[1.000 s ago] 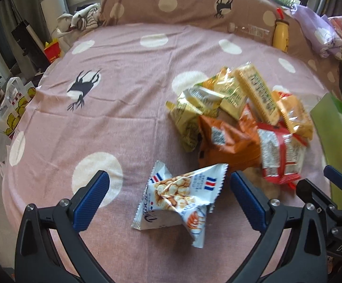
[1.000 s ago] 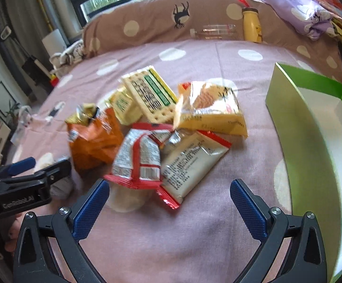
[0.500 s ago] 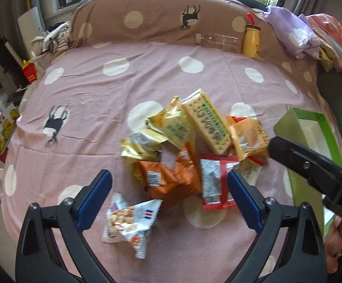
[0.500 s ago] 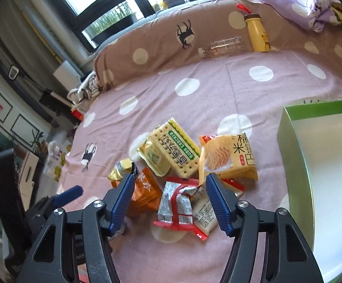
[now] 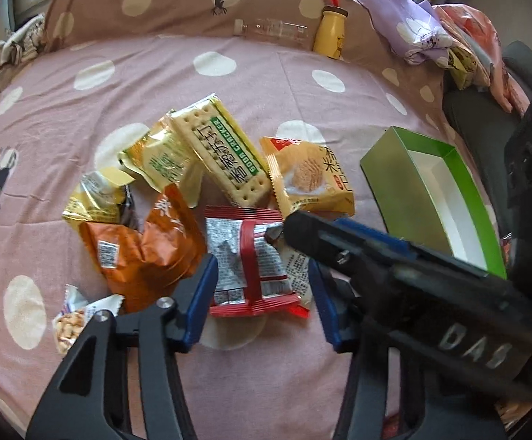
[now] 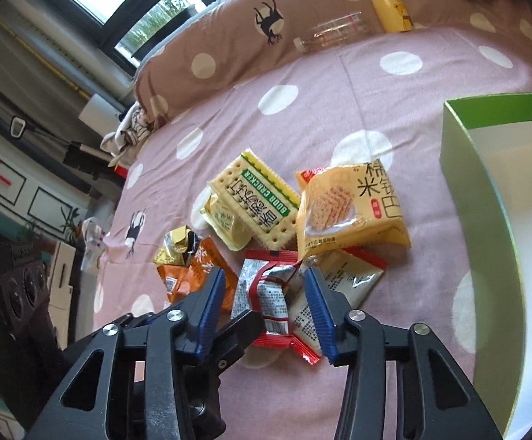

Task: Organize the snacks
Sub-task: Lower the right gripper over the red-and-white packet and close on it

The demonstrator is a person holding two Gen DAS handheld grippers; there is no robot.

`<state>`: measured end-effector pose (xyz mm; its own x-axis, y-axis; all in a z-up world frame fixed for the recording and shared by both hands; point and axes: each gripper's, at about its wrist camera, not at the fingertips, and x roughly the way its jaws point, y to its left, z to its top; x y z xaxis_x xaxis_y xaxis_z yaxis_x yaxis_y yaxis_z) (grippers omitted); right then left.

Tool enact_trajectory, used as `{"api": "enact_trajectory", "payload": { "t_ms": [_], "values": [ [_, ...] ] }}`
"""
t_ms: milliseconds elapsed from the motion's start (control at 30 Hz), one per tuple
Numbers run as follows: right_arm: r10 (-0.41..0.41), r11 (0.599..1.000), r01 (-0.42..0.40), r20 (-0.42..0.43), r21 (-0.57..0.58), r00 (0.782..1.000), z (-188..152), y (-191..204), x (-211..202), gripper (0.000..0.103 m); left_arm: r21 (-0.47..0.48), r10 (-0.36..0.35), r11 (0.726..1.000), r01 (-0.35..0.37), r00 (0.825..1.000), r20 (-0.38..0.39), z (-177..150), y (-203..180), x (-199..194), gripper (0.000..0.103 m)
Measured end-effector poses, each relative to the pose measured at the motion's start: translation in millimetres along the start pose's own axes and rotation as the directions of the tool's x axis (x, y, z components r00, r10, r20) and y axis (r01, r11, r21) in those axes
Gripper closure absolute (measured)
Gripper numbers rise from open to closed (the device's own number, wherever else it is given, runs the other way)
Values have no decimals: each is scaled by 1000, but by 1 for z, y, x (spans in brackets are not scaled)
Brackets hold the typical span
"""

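Both hand-held grippers [image 5: 262, 300] [image 6: 266, 304], jaws apart, flank one red-and-silver packet [image 5: 247, 260] among eight.

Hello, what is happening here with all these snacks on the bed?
A person holds two grippers over a pile of snack packets on a pink dotted bedcover. Both the left gripper and the right gripper are open around the red and silver packet, neither closed on it. The green box beside the pile looks empty.

Snack packets [image 5: 229, 198] heaped on bedspread; green box [image 5: 431, 198] beside.
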<state>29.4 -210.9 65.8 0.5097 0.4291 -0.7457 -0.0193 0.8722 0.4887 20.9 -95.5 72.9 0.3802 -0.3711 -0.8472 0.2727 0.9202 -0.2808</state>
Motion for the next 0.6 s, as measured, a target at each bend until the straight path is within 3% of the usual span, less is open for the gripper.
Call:
{"api": "enact_trajectory", "payload": {
  "t_ms": [333,600],
  "values": [
    [41,999,-38,-92,34,995,2,-11,27,57,2,92,996,-92,995,-43,4,3,25,56],
    [83,995,-74,-154,64,985,2,-15,54,57,49,111,993,-110,993,-32,3,3,34,53]
  ]
}}
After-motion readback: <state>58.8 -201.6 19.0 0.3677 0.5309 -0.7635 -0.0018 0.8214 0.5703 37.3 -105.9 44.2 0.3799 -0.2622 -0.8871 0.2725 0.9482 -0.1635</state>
